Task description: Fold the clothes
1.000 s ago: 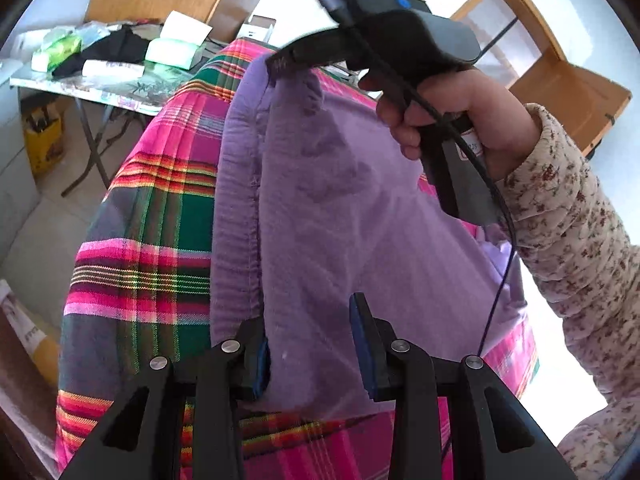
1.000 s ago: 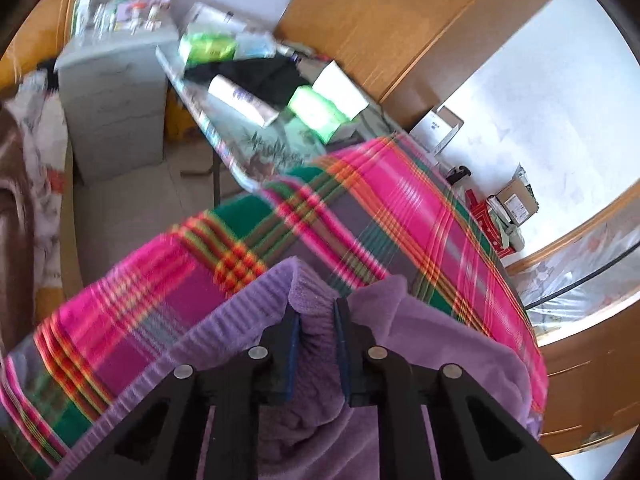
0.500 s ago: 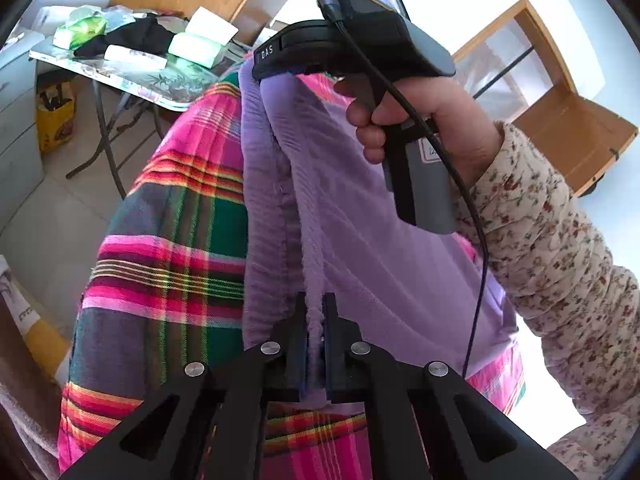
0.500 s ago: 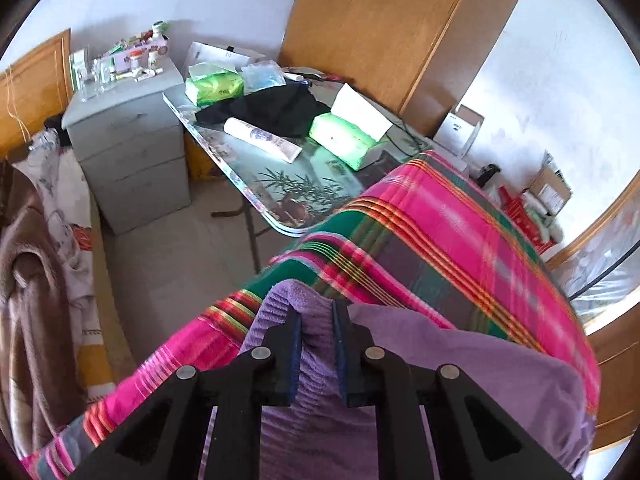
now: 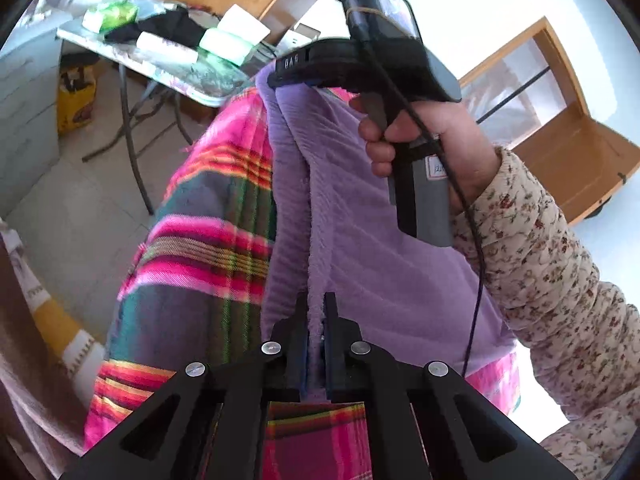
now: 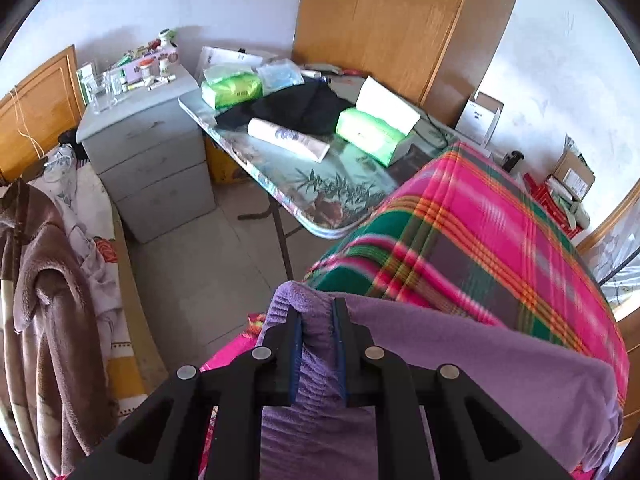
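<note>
A purple fleece garment (image 5: 372, 264) lies stretched over a pink, green and grey plaid blanket (image 5: 208, 240). My left gripper (image 5: 316, 308) is shut on the garment's near edge, pinching a thin fold between its pads. In the left wrist view the right gripper (image 5: 280, 78), held by a hand (image 5: 432, 140) in a floral sleeve, grips the garment's far corner. The right wrist view shows my right gripper (image 6: 317, 312) shut on a thick bunch of the purple garment (image 6: 480, 360), lifted above the plaid blanket (image 6: 460, 232).
A folding table (image 6: 320, 184) beside the blanket carries green tissue packs, a black cloth and a white tube. A grey drawer unit (image 6: 152, 168) stands at the left with bottles on it. A brown robe (image 6: 44, 304) hangs at far left. A wooden wardrobe (image 6: 400, 20) is behind.
My left gripper went from open around the garment's edge to shut on it. Both grippers shifted sideways with the cloth, which now stretches taut between them; the table is more in view.
</note>
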The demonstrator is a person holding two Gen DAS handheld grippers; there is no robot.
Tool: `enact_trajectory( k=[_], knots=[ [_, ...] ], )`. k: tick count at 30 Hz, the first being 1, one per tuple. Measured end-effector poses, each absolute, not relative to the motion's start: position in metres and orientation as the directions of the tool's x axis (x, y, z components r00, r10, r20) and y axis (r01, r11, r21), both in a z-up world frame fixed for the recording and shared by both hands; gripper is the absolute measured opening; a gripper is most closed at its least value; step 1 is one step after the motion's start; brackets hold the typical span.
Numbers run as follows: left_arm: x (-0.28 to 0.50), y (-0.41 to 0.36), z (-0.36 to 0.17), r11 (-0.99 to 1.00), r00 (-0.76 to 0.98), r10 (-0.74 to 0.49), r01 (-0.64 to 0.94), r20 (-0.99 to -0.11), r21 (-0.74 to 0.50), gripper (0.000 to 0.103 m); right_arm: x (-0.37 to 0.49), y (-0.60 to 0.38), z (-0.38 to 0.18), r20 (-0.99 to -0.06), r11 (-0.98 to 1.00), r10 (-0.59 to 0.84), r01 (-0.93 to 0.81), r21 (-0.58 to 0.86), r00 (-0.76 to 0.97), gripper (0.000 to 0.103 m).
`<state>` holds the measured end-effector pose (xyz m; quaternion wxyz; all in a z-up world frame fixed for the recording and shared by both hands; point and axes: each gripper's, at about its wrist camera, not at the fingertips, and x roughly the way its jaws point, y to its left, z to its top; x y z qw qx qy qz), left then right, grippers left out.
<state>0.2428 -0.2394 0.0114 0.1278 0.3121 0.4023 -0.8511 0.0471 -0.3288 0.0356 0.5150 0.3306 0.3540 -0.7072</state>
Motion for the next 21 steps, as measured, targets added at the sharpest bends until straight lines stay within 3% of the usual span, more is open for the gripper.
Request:
enact_trajectory(
  k=[11, 14, 17, 21],
  knots=[
    [0.242, -0.236, 0.019, -0.652, -0.733, 0.005, 0.513, -0.680, -0.558, 0.010, 0.040, -0.317, 0.041, -0.840, -0.235, -0.504, 0.968, -0.089, -0.199, 0.023],
    [0.247, -0.236, 0.029, -0.652, -0.720, -0.055, 0.551, -0.692, -0.521, 0.011, 0.033, -0.295, 0.058, -0.818, -0.251, -0.550, 0.967, -0.033, -0.171, 0.026],
    [0.253, -0.236, 0.039, -0.636, -0.725, -0.088, 0.569, -0.684, -0.521, 0.023, 0.019, -0.264, 0.077, -0.794, -0.289, -0.590, 0.957, 0.033, -0.151, 0.028],
    [0.252, -0.230, 0.051, -0.648, -0.733, -0.097, 0.560, -0.673, -0.516, 0.024, 0.004, -0.218, 0.099, -0.766, -0.325, -0.620, 0.944, 0.052, -0.171, 0.028]
  ],
)
